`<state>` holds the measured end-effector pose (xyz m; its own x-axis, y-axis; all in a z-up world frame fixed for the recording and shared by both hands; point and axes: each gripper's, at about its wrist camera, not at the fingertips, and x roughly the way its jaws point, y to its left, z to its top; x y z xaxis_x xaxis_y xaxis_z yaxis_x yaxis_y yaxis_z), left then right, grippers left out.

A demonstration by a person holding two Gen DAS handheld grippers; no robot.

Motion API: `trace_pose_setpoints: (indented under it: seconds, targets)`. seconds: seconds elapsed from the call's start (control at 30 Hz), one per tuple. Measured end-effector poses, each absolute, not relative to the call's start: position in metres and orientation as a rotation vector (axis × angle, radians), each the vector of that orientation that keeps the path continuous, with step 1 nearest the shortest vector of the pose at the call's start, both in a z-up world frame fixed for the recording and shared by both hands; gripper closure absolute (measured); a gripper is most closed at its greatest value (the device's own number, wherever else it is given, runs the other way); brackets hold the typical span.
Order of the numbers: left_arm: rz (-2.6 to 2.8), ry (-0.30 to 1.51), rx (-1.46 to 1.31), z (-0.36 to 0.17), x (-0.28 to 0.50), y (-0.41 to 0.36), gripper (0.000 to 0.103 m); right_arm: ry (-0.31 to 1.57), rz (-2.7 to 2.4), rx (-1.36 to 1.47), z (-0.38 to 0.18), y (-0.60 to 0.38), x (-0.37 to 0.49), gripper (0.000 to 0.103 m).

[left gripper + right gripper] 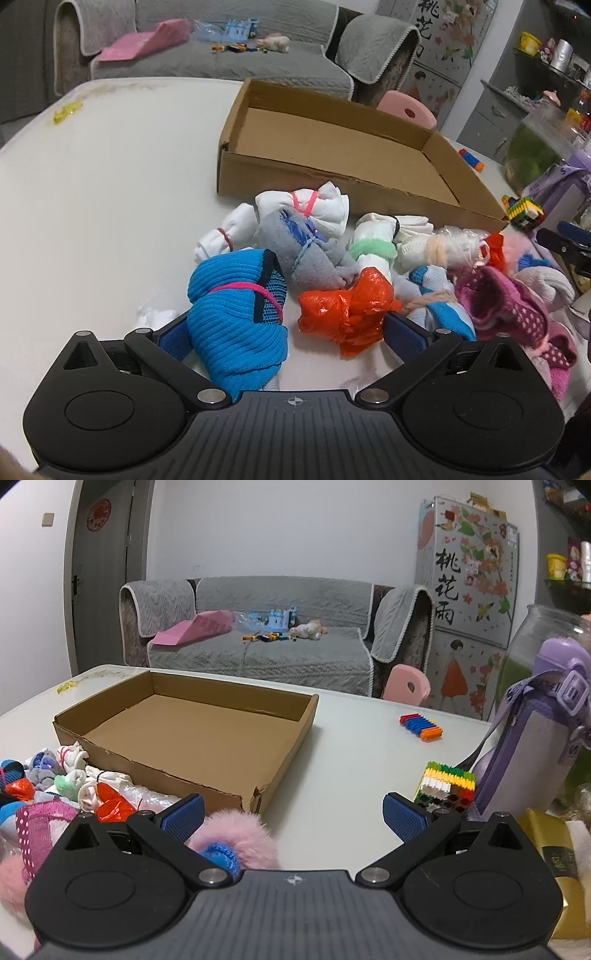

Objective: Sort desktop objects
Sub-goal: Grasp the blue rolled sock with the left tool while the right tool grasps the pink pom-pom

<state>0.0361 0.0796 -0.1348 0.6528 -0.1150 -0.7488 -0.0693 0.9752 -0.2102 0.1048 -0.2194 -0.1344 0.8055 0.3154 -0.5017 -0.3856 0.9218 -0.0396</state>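
While the box [332, 147] stood empty on the table [110, 184], the task's things lay heaped just in front of its near wall: a pile of bundled socks and small wrapped bags. Nearest the left gripper [291, 332] was a blue sock [229, 314] tied with a pink band, lying between the spread jaws and against the left pad [173, 334]. Beside it, also within the jaws' span, sat an orange bag [347, 310], close to the right pad [404, 338]. Behind these were a grey sock [306, 254], white bundles and a purple dotted sock [506, 306].

The left gripper was wide open, gripping nothing. Judging from this, the step in hand was picking the blue sock. Doing it well probably meant shifting slightly left so the sock sat centred and the orange bag fell outside the jaws, then closing on the thick rolled middle near the band, where the cloth would compress without slipping. A lift clear of the box wall should follow, since that wall rose directly behind the pile.

The right gripper [293, 812] was likewise open and empty, poised over a pink fluffy thing [236, 830] near the box's corner. Further right lay brick toys [447, 786] and a purple bottle [535, 738], well apart from the socks.
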Motion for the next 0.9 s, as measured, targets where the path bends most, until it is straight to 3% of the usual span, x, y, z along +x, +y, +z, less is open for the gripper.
trace_pose_setpoints:
  seconds: [0.5, 0.7, 0.87, 0.9]
  targets:
    - [0.072, 0.836, -0.049, -0.146, 0.034, 0.066, 0.001, 0.620, 0.371, -0.136, -0.148, -0.198, 0.121, 0.001]
    - [0.092, 0.820, -0.029, -0.148, 0.035, 0.064, 0.001, 0.656, 0.355, -0.134, -0.150, -0.196, 0.119, 0.017]
    - [0.096, 0.805, -0.029, -0.150, 0.035, 0.063, 0.002, 0.731, 0.393, -0.056, -0.156, -0.204, 0.121, 0.041]
    - [0.097, 0.801, -0.028, -0.149, 0.034, 0.063, 0.003, 0.743, 0.402, -0.040, -0.156, -0.205, 0.121, 0.049]
